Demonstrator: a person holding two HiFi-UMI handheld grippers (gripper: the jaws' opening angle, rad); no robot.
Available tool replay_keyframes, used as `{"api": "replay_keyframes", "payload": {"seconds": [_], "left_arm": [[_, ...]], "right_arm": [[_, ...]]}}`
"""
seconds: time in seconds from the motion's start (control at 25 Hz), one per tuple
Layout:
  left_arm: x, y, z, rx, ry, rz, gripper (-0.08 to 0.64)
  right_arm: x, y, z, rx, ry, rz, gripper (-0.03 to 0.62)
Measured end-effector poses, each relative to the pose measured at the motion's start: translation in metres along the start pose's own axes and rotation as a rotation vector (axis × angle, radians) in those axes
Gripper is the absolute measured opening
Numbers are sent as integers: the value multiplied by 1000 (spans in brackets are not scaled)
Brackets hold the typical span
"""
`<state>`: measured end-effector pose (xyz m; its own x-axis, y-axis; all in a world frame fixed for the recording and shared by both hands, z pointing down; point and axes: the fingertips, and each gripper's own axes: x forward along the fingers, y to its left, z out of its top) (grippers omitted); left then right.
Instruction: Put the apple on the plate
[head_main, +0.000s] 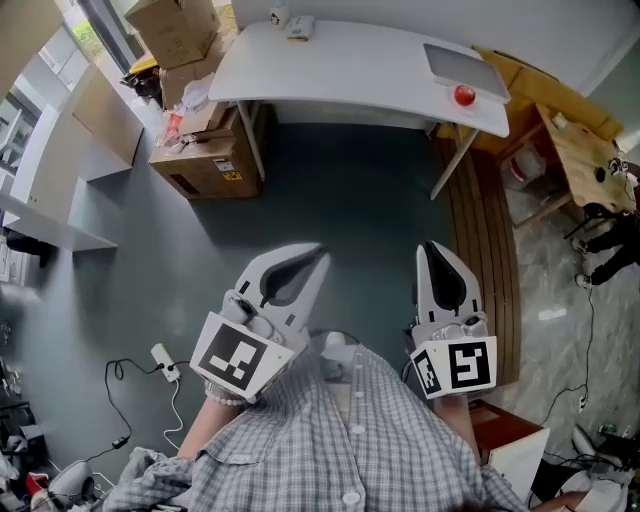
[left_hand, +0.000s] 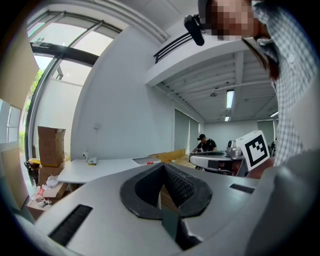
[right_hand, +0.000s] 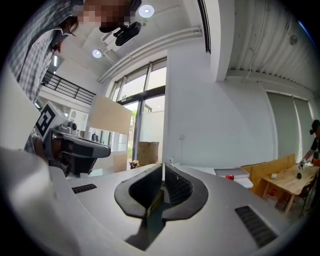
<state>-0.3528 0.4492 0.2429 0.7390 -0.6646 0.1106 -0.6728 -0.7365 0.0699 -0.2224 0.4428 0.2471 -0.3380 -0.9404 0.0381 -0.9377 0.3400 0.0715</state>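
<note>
A dull grey-green floor fills the room, and a white table (head_main: 340, 70) stands at its far side. At the table's right end lies a flat grey plate (head_main: 458, 62) with nothing on its middle. The red apple (head_main: 464, 95) sits at the plate's near edge. Whether it rests on the rim or on the table just beside it cannot be told.

Left of the table, an open cardboard box (head_main: 205, 168) holds crumpled packaging, and another box (head_main: 175, 28) stands behind it. A white power strip (head_main: 165, 362) lies on the floor with its cable.

The left gripper (head_main: 320, 253) and the right gripper (head_main: 430, 247) are held close to the checked shirt (head_main: 340, 440), well apart from the table. On each, the 2 jaws are pressed together with nothing between them.

Only the left gripper view shows a person (left_hand: 204, 144) seated at the back of the room. The right gripper view shows a wooden table (right_hand: 290, 184) beyond the apple.
</note>
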Motion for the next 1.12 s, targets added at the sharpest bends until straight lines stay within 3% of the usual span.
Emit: {"api": "replay_keyframes", "payload": {"seconds": [0.24, 0.44, 0.76, 1.12], "left_arm": [[28, -16, 5, -2, 0, -33, 9], [47, -27, 9, -55, -8, -81, 9], [68, -44, 5, -37, 3, -152, 9], [94, -37, -3, -30, 16, -206, 9]], "right_arm": [[-8, -34, -9, -92, 18, -51, 31], [-25, -61, -13, -68, 27, -117, 31], [-51, -90, -25, -37, 65, -227, 31], [-40, -101, -32, -55, 112, -268, 31]]}}
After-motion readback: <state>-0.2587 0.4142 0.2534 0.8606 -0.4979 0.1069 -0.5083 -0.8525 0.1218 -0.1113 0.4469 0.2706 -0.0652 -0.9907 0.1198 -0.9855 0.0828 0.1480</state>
